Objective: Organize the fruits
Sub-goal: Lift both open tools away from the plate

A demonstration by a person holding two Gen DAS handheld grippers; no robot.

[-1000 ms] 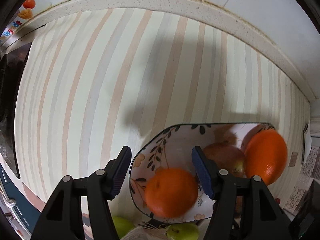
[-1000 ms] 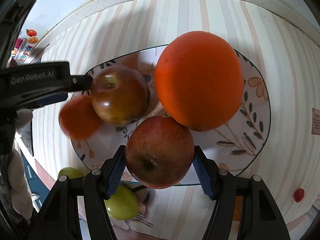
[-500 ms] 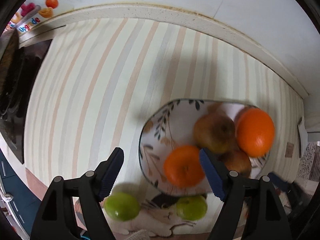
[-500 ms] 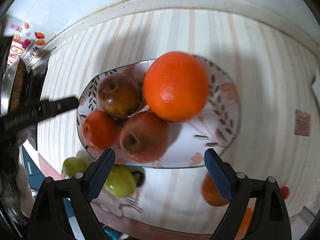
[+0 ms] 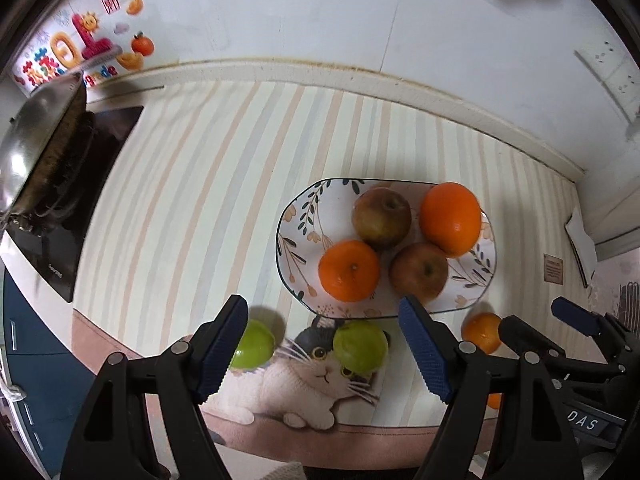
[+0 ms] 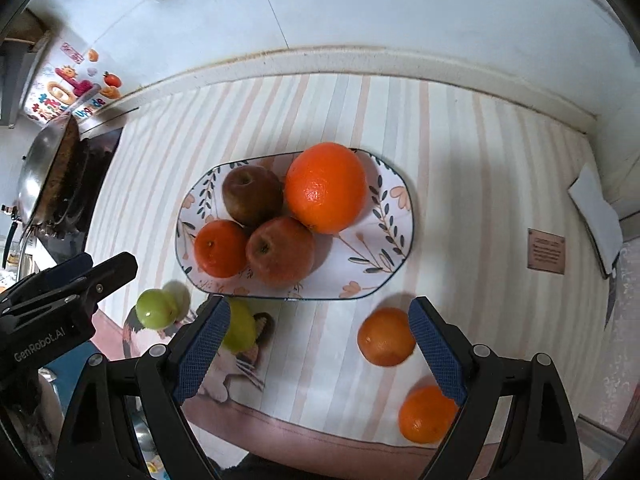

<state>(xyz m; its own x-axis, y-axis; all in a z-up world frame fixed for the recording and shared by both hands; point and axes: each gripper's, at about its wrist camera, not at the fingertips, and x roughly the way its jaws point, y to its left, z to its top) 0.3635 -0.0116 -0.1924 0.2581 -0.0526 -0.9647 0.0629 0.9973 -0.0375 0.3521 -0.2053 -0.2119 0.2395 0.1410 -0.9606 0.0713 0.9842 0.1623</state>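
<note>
Both jaws wide, nothing between them: left hand-held gripper [image 5: 322, 354], right hand-held gripper [image 6: 320, 350]. Plate [image 6: 390, 200] on striped bench [image 6: 460, 152] holds two apples, two oranges. Green fruits [image 5: 360, 346] and loose oranges [image 6: 384, 336] lie beside it.

Both grippers [image 5: 324, 344] [image 6: 320, 344] now open, risen clear of plated fruit [image 6: 280, 256].

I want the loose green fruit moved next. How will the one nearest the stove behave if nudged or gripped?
The green fruit looks round and glossy, so it would probably roll if nudged and may slip between the fingers. It sits loose on the mat, nothing bracing it. Small beside the big orange, so likely light.
</note>
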